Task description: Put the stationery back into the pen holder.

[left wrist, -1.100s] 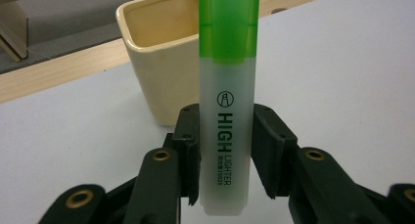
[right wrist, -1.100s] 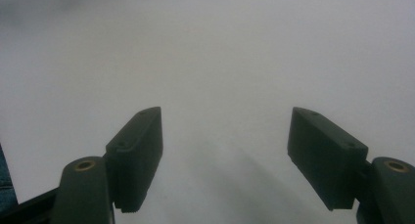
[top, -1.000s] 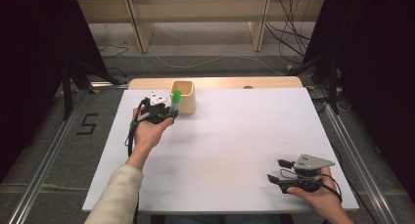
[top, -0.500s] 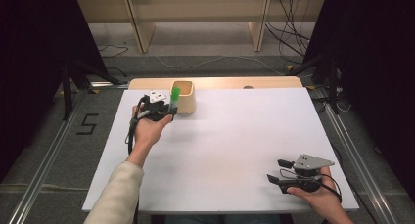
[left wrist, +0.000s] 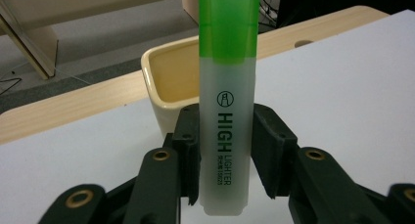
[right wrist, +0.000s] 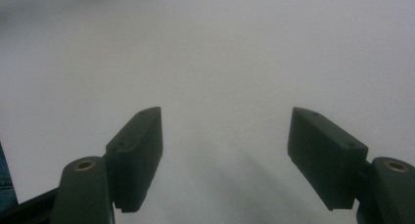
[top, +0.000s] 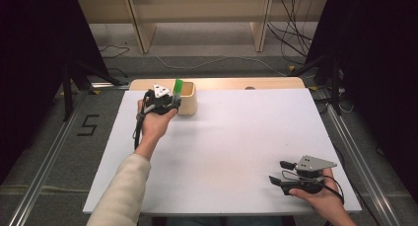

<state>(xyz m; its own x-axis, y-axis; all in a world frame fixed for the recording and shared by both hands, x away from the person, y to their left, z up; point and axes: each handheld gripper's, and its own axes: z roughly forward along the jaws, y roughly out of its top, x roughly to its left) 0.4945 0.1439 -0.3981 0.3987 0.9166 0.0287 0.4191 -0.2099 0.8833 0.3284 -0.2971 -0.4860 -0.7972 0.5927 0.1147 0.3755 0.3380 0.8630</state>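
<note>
left gripper [top: 170, 106] jaws part closed, clamped on green highlighter [left wrist: 226, 101], held upright, cap end up, just beside cream holder [top: 189, 98] at far table edge. you carry marker over holder mouth, keep it vertical, lower inside rim, then release. right gripper [top: 280, 171] jaws wide, nothing between, resting near front corner of white table [top: 236, 147], well apart. nothing blocks path; holder wall nearest hazard.

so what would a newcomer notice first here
The green highlighter, held upright in the left gripper at the table's far left, just beside a cream cup. Next, the right gripper resting near the white table front right corner, jaws open, nothing between.
</note>
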